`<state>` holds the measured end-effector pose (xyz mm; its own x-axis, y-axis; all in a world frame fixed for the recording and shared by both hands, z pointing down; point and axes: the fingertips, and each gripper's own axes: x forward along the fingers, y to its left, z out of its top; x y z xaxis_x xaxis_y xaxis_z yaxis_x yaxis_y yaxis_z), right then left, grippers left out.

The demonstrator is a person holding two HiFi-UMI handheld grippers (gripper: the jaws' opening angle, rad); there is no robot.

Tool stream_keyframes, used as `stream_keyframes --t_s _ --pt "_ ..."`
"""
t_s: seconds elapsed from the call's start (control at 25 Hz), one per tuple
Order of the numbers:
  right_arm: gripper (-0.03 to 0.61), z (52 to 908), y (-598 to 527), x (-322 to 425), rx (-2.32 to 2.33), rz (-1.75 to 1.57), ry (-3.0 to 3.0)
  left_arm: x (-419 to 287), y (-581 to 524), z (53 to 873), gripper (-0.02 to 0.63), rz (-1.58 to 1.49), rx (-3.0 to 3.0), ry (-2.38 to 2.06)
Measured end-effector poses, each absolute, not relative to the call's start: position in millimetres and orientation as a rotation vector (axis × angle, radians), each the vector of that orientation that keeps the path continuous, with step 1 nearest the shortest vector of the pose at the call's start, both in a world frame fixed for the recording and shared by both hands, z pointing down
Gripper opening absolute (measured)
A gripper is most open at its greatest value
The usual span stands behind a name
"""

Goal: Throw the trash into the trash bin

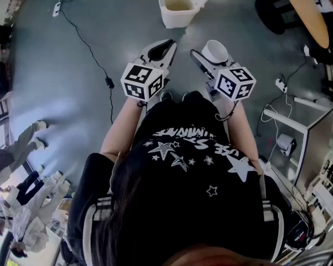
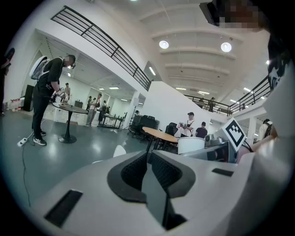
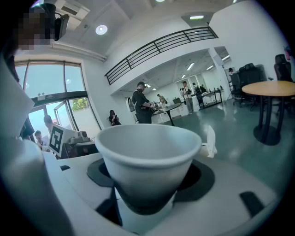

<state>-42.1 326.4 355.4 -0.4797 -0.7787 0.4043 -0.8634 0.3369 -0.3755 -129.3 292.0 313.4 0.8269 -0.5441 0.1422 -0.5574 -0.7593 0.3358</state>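
A white paper cup [image 1: 215,51] sits between the jaws of my right gripper [image 1: 210,57], which is shut on it. In the right gripper view the cup [image 3: 144,156] fills the middle, upright with its mouth up, and the pads hold its lower part. My left gripper [image 1: 160,50] is held beside it at the same height. Its jaws are shut with nothing between them, as the left gripper view shows [image 2: 148,159]. The cream trash bin [image 1: 177,11] stands on the grey floor just ahead of both grippers. From the left gripper view I also see the cup [image 2: 190,144].
A black cable [image 1: 86,44] with an adapter [image 1: 109,82] runs across the floor on the left. A round wooden table [image 1: 318,21] and a dark chair [image 1: 274,15] stand at the upper right, with white frames [image 1: 302,122] below them. People stand at the left [image 1: 23,143].
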Motion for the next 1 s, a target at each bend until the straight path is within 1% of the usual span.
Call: stream_keyframes --t_s 0.2,0.36,0.8,1.0 --pt "0.328 353 324 -44 1.522 0.841 -2.438 -141 290 310 0.043 0.039 2.633 -0.860" --pt "0.328 354 312 -34 1.538 0.845 -2.438 -137 281 311 0.043 0.045 2.636 -0.870" --pt "0.328 366 244 -16 1.497 0.879 -2.459 -125 230 314 0.043 0.079 2.618 -0.922" --pt "0.328 373 207 4 1.473 0.912 -2.466 -105 197 318 0.043 0.101 2.601 -0.938"
